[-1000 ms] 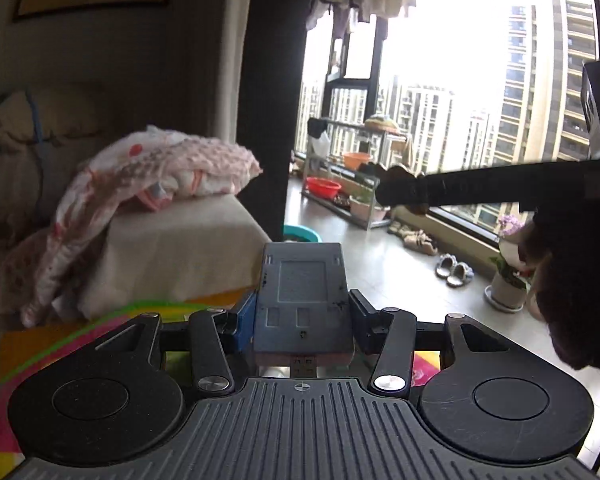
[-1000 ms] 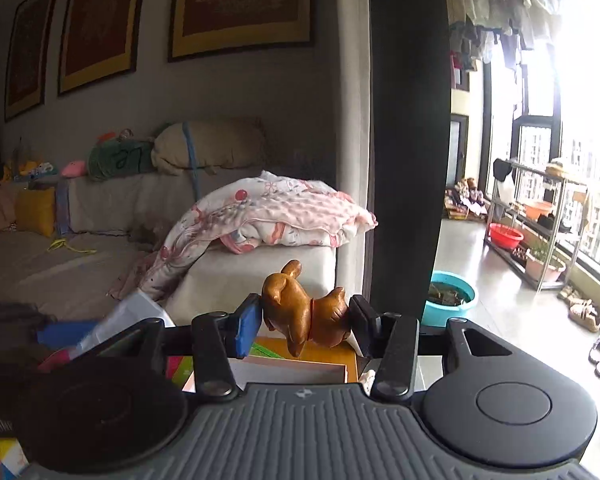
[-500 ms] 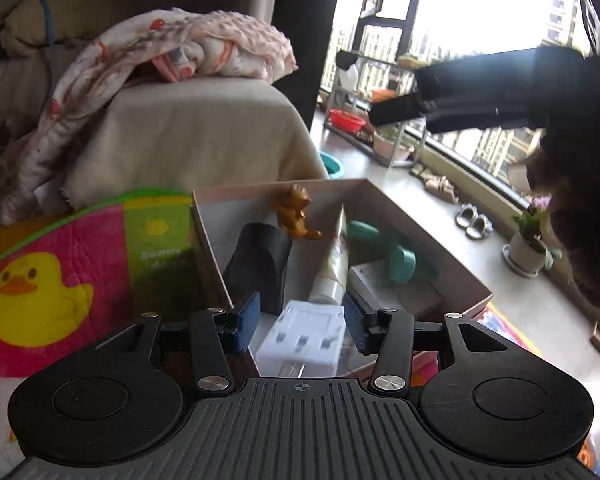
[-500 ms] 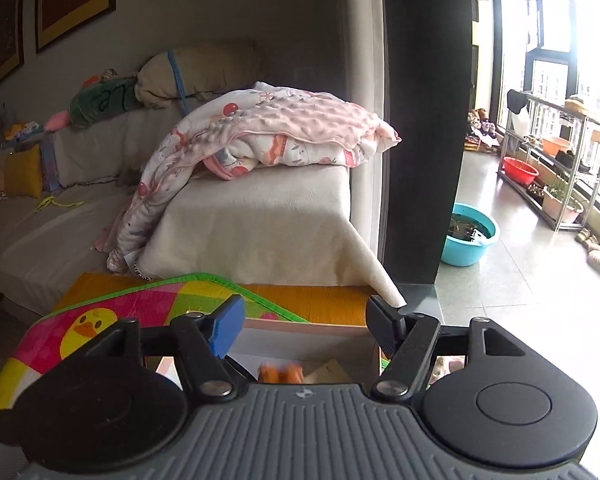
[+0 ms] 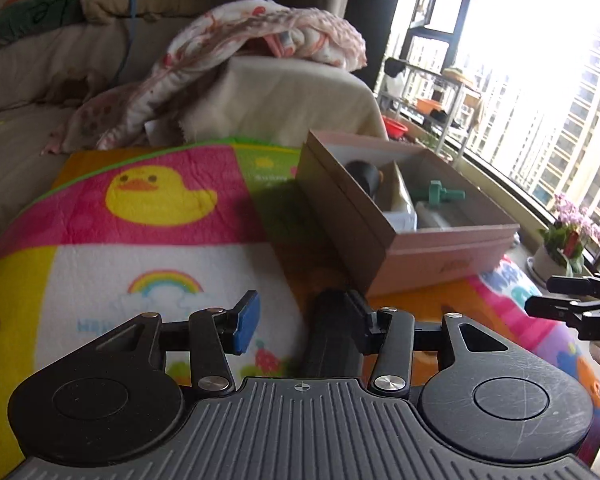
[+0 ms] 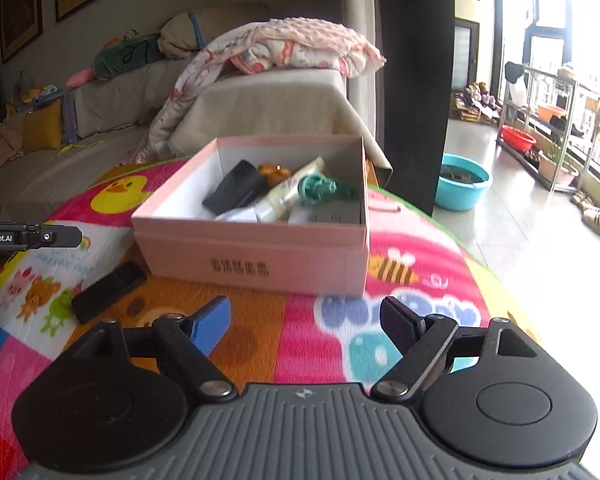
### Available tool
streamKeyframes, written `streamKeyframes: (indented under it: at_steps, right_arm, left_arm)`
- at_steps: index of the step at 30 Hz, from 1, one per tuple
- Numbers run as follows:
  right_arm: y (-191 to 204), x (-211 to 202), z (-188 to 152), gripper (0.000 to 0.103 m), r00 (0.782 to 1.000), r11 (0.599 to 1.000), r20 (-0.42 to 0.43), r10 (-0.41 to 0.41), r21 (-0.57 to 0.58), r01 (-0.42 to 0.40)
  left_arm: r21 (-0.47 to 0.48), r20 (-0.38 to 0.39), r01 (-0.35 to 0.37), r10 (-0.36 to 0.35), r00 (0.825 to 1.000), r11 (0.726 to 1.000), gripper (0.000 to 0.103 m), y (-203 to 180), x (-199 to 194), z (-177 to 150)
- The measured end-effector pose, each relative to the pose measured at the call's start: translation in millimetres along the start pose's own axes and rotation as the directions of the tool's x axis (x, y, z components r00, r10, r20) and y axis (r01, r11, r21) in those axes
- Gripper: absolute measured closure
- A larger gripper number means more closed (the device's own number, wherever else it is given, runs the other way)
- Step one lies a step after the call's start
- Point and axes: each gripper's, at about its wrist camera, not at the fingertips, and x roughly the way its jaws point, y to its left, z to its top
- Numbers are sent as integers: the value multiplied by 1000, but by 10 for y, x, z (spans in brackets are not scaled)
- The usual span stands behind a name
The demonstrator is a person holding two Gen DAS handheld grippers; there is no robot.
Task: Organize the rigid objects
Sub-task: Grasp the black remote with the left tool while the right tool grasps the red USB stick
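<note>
A pink cardboard box (image 6: 260,256) stands on a colourful play mat; it also shows in the left wrist view (image 5: 432,246). Inside lie a black object (image 6: 236,188), a brown toy figure (image 6: 274,171), a cream tube (image 6: 290,194), a green part (image 6: 320,189) and a grey device (image 6: 332,213). A black remote (image 6: 108,290) lies on the mat left of the box; in the left wrist view it (image 5: 330,336) lies between my open left gripper (image 5: 304,320) fingers, untouched by the blue pad. My right gripper (image 6: 306,320) is open and empty, in front of the box.
The play mat (image 5: 160,200) covers a low table. A sofa with a pink blanket (image 6: 284,46) stands behind. A blue basin (image 6: 462,184) sits on the floor at the right. A potted flower (image 5: 568,240) stands by the window.
Both grippers let go of their objects into the box, opened and pulled back and down. The left gripper now sits low over the black remote on the mat.
</note>
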Motion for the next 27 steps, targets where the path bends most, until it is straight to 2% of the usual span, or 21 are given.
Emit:
streamKeyframes:
  at_steps: [4, 8, 9, 13, 15, 17, 19, 21, 24, 27]
  right_arm:
    - [-61, 13, -213, 21, 999, 995, 9, 35, 91, -36]
    - [-135, 140, -326, 20, 999, 988, -26, 40, 147, -36]
    - [-131, 123, -318, 16, 999, 988, -15, 46, 147, -43]
    - [-94, 116, -329, 15, 999, 990, -14, 45, 133, -42]
    - [-77, 95, -334, 15, 996, 990, -15, 85, 116, -83]
    - [8, 67, -328, 15, 982, 981, -38, 186, 68, -183]
    - [230, 35, -336, 15, 950, 955, -103, 295, -6, -297]
    - [514, -18, -366, 15, 923, 925, -155, 351, -95, -368]
    - [899, -87, -432, 15, 900, 876, -197, 389, -224, -427]
    - [1152, -70, -492, 15, 909, 855, -216, 356, -317, -410]
  left_arm:
    - [40, -25, 15, -14, 1000, 999, 52, -143, -7, -136]
    - [80, -16, 1, 0, 1000, 997, 52, -267, -37, -145]
    - [84, -24, 14, -12, 1000, 996, 52, -311, -50, -153]
    - [130, -98, 122, -110, 989, 984, 51, -482, -149, -281]
    - [136, -102, 90, -76, 992, 987, 50, -487, -211, -328]
    - [123, -92, 28, -17, 996, 992, 52, -419, -242, -330]
    - [95, -84, -29, 37, 996, 995, 53, -330, -237, -316]
    - [67, -82, -71, 77, 994, 995, 53, -260, -213, -294]
    - [61, -76, -94, 99, 992, 994, 53, -230, -182, -277]
    - [78, -80, -97, 103, 991, 992, 53, -250, -123, -268]
